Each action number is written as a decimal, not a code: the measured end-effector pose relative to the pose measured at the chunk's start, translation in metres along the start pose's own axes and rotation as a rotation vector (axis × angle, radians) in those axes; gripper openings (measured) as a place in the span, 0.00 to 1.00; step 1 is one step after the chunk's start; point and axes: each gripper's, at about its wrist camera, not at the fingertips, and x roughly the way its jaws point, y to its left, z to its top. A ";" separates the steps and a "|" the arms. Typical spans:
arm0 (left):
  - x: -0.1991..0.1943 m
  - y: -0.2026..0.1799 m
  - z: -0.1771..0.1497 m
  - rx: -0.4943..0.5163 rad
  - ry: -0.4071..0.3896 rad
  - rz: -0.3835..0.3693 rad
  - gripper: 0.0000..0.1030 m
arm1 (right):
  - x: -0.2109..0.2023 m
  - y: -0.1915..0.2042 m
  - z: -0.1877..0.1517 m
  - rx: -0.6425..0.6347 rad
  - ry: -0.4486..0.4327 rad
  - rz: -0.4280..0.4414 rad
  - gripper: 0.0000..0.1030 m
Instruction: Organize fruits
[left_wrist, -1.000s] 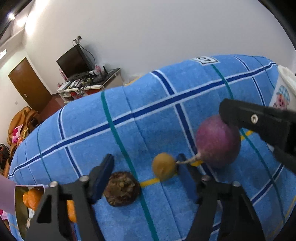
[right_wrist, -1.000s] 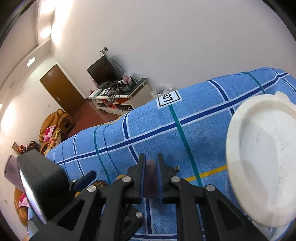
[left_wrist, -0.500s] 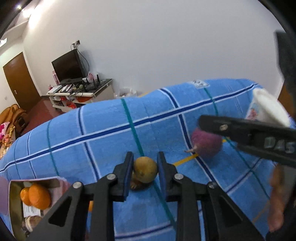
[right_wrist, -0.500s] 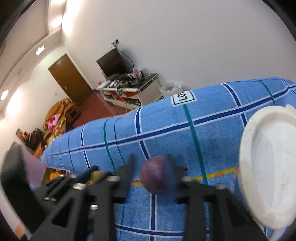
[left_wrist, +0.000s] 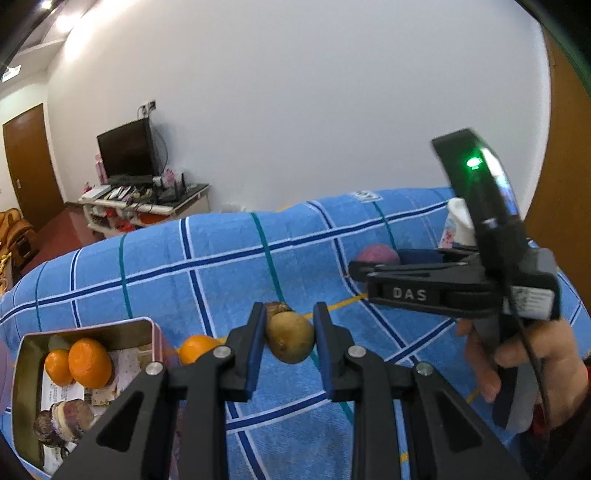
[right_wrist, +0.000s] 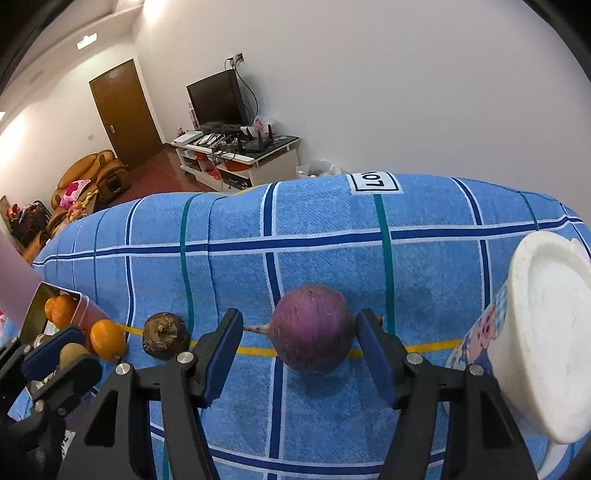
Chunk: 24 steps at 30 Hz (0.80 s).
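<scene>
My left gripper (left_wrist: 290, 343) is shut on a small yellow-brown round fruit (left_wrist: 291, 338) and holds it above the blue checked cloth (left_wrist: 221, 266), near a pink tin (left_wrist: 88, 328). In the right wrist view the left gripper (right_wrist: 62, 356) shows at the lower left. My right gripper (right_wrist: 297, 354) straddles a purple round fruit (right_wrist: 312, 328) that rests on the cloth. Its jaws are opening and the pads stand clear of the fruit. The left wrist view has the right gripper (left_wrist: 365, 267) at the right, held by a hand (left_wrist: 517, 362).
The tin holds two oranges (left_wrist: 88, 363) and some dark fruits. A loose orange (right_wrist: 107, 339) and a dark wrinkled fruit (right_wrist: 164, 339) lie on the cloth between tin and purple fruit. A white cartoon-printed cup (right_wrist: 535, 332) stands at the right.
My left gripper closed on the yellow-brown fruit and lifted it toward the tin. My right gripper let go of the purple fruit, its jaws spreading apart around it.
</scene>
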 end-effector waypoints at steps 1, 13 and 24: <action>-0.002 0.000 -0.002 0.003 -0.009 -0.008 0.27 | 0.000 0.000 0.000 -0.002 0.003 -0.006 0.63; 0.003 -0.007 -0.010 0.021 0.004 0.156 0.27 | -0.001 0.026 -0.010 -0.192 -0.026 -0.160 0.64; -0.001 0.006 -0.010 0.013 0.001 0.223 0.27 | 0.001 0.017 -0.012 -0.205 0.054 -0.071 0.66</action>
